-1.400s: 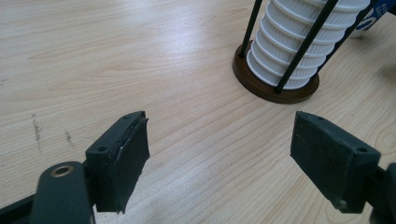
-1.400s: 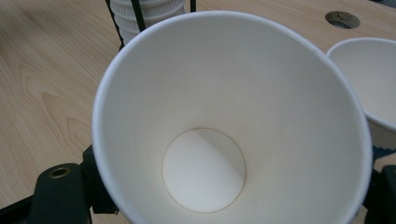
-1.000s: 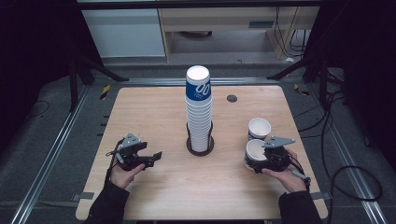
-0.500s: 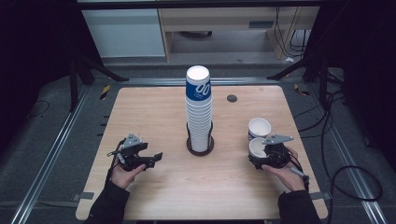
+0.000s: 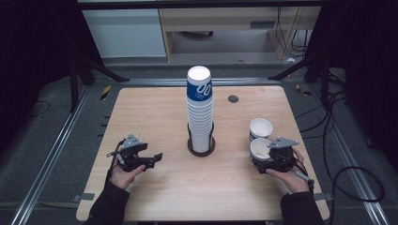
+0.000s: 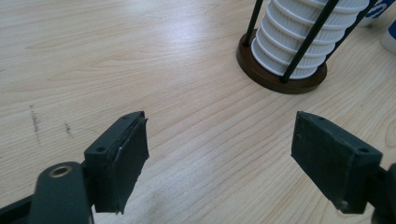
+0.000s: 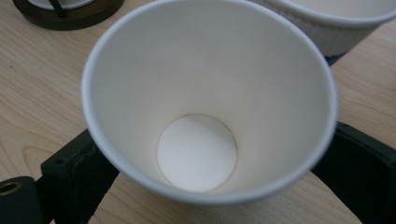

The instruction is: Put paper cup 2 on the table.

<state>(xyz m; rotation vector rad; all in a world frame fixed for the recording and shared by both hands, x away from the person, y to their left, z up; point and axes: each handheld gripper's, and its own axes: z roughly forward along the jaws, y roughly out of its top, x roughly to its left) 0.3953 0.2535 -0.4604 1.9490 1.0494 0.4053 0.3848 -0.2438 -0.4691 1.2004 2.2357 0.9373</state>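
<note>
Right gripper view: right gripper [image 7: 205, 186] jaws have just opened wide, cup [image 7: 210, 98] between them, released. Left gripper [image 6: 219, 154] wide, empty. Placement judged complete.

Even overhead light falls on the pale worktop [image 5: 155, 117] while the surrounding room sinks into near-black; shadows beneath the cup stack [image 5: 200, 112] are short and soft; the high view is grainy and slightly soft; close-up, the white cup [image 7: 205, 107] glows evenly, its near rim blurred.
</note>
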